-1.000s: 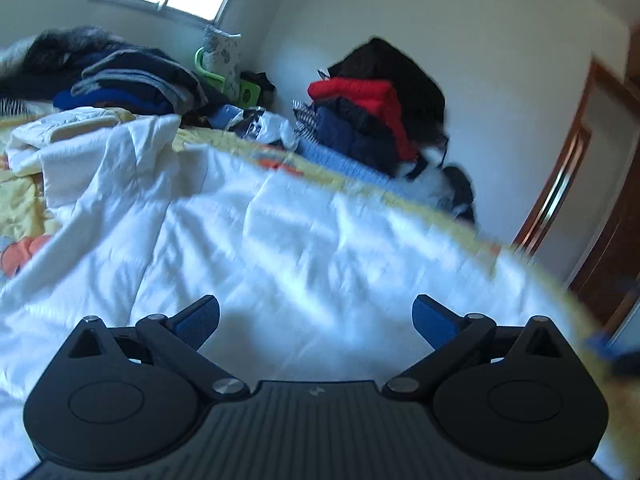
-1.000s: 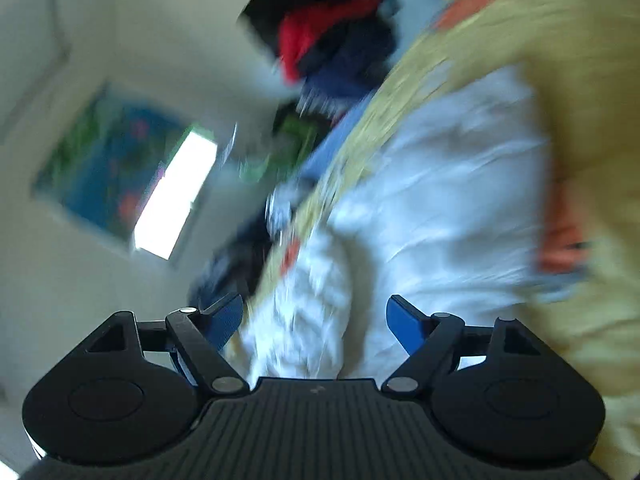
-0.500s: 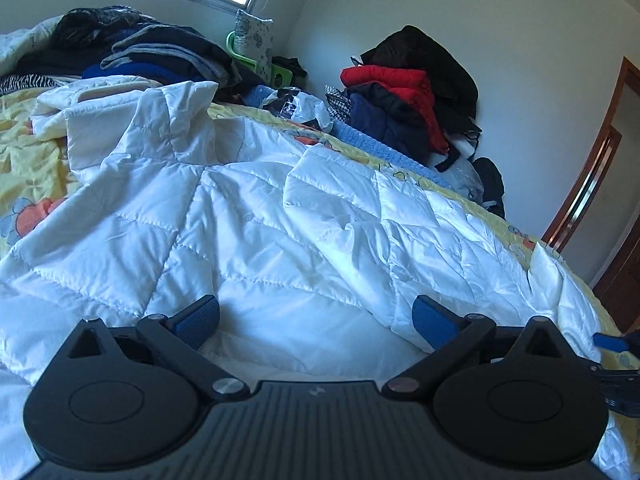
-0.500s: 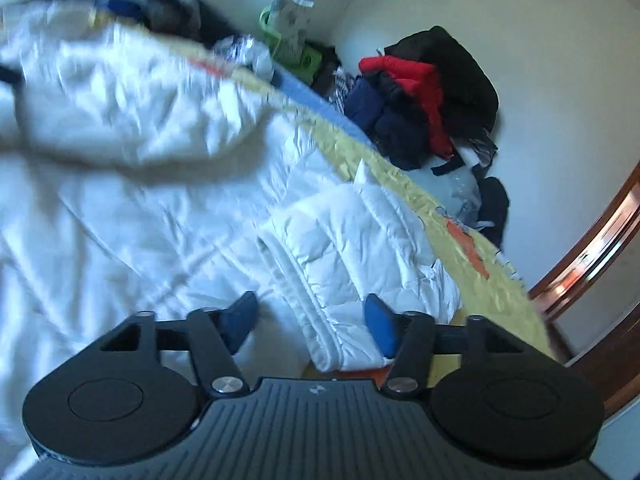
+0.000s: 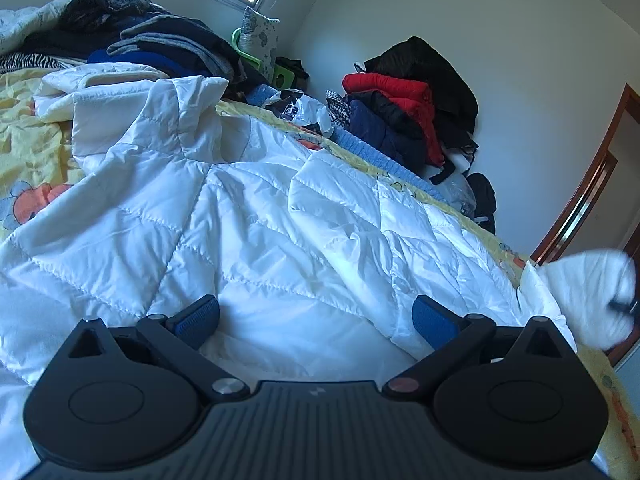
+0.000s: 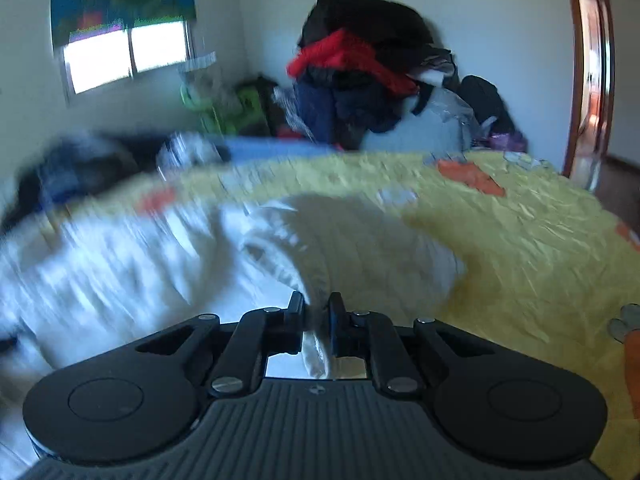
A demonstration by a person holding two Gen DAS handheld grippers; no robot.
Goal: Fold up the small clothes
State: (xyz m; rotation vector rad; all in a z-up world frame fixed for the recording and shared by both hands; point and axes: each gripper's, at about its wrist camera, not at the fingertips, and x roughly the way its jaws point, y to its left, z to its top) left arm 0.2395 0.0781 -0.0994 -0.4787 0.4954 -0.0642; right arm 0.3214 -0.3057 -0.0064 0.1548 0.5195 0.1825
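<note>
A white quilted jacket [image 5: 248, 216] lies spread over the yellow bedspread [image 5: 28, 148], its collar towards the upper left. My left gripper [image 5: 316, 316] hovers low over the jacket's middle, open, with nothing between its blue pads. In the right wrist view the right gripper [image 6: 316, 312] is shut on an edge of the white jacket [image 6: 360, 248], and white fabric is pinched between its black fingers. At the right edge of the left wrist view that same part of the jacket [image 5: 592, 292] is lifted and blurred.
Dark folded clothes [image 5: 160, 48] are piled at the head of the bed. A heap of red, navy and black coats [image 5: 404, 116] stands against the far wall. A wooden door frame [image 5: 584, 200] is at the right. The yellow bedspread [image 6: 520, 220] lies bare to the right of the jacket.
The right gripper has gone from open to shut on the jacket's edge and swung round. The left gripper has rolled slightly, still open above the jacket.
</note>
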